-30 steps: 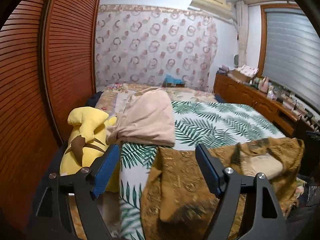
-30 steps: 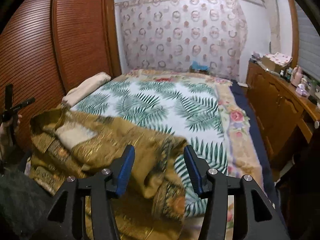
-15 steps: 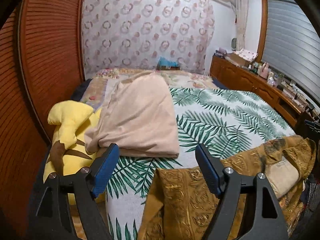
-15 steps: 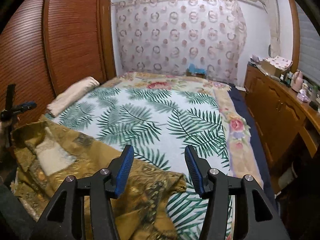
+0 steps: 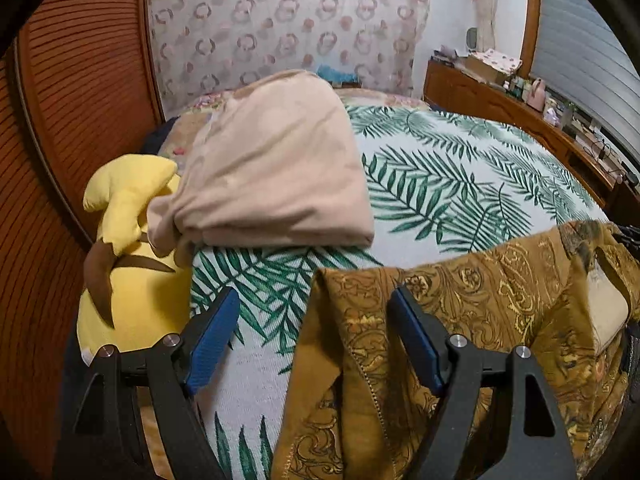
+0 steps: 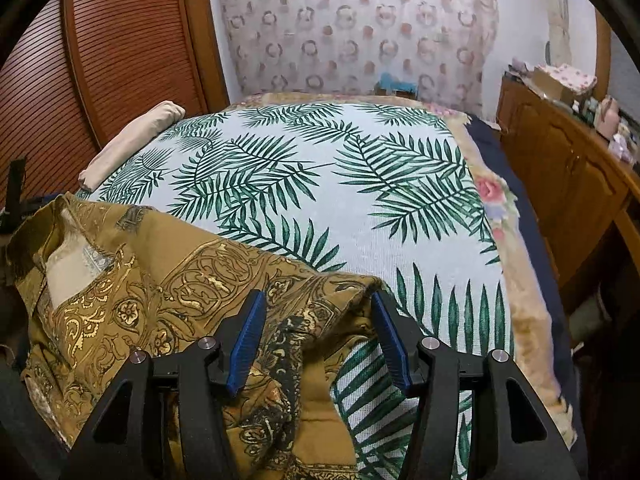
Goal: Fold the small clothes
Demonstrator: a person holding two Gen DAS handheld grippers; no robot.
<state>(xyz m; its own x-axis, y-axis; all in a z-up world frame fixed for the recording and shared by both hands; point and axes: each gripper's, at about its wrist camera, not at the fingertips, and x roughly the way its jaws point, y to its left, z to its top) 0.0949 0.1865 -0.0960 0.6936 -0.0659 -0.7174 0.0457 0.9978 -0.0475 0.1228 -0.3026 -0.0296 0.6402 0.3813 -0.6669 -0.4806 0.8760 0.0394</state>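
The mustard-gold paisley-print garment (image 6: 168, 304) is draped over the near edge of the palm-leaf printed bedspread (image 6: 360, 200), approx 6–8 o'clock in the right wrist view, prob. so it can be spread flat before folding. The left gripper (image 5: 316, 332) is seen w/ jaws spread wide, one garment corner between them but not pinched. The right gripper (image 6: 316, 340) is likewise agape over bunched cloth. Vs 0.5 s ago, both grippers are brought closer to the fabric. A folded beige cloth (image 5: 276, 168) is seen at 12 o'clock, a yellow plush toy (image 5: 132, 264) at 9.

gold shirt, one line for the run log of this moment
gold shirt: unfolded, bed's near edge | left gripper: open at its corner | right gripper: open over its fabric
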